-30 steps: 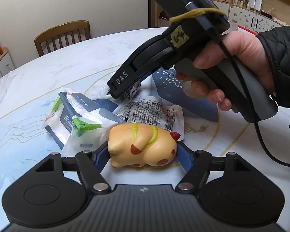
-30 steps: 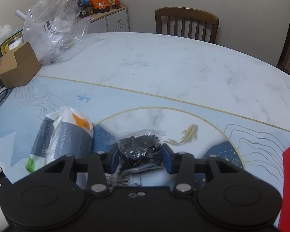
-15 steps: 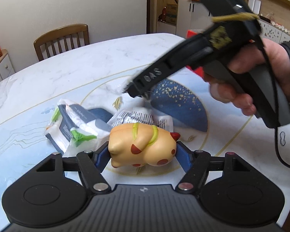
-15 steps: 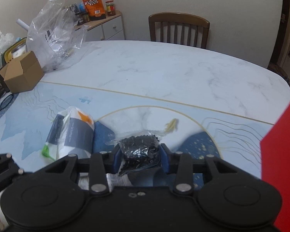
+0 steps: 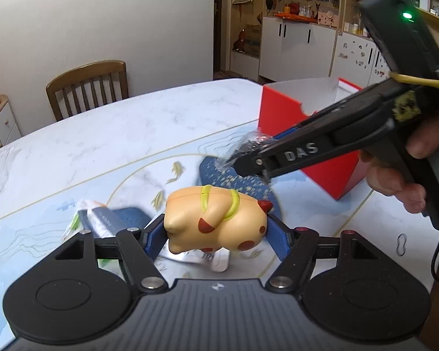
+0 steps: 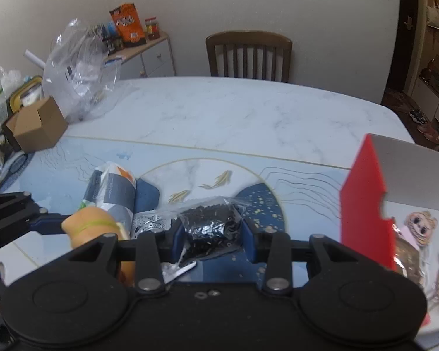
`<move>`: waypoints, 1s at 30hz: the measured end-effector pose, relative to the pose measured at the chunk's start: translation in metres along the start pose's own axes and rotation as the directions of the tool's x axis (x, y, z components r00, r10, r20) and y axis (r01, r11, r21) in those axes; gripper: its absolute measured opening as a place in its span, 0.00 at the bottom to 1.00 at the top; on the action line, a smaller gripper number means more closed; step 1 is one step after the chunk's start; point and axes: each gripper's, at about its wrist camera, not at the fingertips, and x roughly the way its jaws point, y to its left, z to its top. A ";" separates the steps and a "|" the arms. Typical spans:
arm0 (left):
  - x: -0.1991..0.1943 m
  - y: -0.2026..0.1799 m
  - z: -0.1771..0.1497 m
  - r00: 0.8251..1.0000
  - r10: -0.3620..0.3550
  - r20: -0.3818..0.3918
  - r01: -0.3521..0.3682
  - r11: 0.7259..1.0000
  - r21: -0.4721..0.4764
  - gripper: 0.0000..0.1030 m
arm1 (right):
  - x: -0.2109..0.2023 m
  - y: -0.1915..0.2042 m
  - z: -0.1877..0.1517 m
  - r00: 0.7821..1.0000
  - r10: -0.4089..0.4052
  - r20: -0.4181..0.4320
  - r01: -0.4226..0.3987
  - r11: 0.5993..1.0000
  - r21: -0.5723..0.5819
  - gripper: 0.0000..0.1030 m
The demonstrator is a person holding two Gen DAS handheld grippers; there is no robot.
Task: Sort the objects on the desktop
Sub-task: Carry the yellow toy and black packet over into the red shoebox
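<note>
Carrying two items: my left gripper (image 5: 216, 235) has its jaws clamped on the toy pig (image 5: 215, 219), my right gripper (image 6: 212, 234) on the black-bead bag (image 6: 210, 226), both above the tabletop (image 6: 234, 111). Red box (image 6: 365, 204) already holds some things; tissue pack (image 6: 111, 187) and leaflet (image 6: 149, 222) remain.

light: dim, even indoor | blur: motion smear mid-frame | edges: fisheye-bent

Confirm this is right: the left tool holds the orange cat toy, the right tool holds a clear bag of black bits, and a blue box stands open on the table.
One thing is wrong: the box is red, not blue, as both wrist views show. The rest holds: left tool grips the cat toy, right tool grips the bag of black bits.
</note>
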 end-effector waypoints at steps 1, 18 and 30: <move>-0.001 -0.004 0.003 1.000 -0.002 0.003 0.002 1.000 0.000 0.68 | -0.006 -0.002 -0.001 1.000 0.002 0.006 -0.002 1.000 0.004 0.38; -0.012 -0.067 0.046 0.996 -0.071 0.057 0.069 0.997 0.038 0.68 | -0.100 -0.053 -0.025 0.997 -0.026 0.070 0.021 0.997 0.076 0.38; 0.009 -0.125 0.076 0.990 -0.119 0.075 0.112 0.989 0.092 0.68 | -0.136 -0.112 -0.047 0.992 -0.088 0.087 0.076 0.989 0.129 0.38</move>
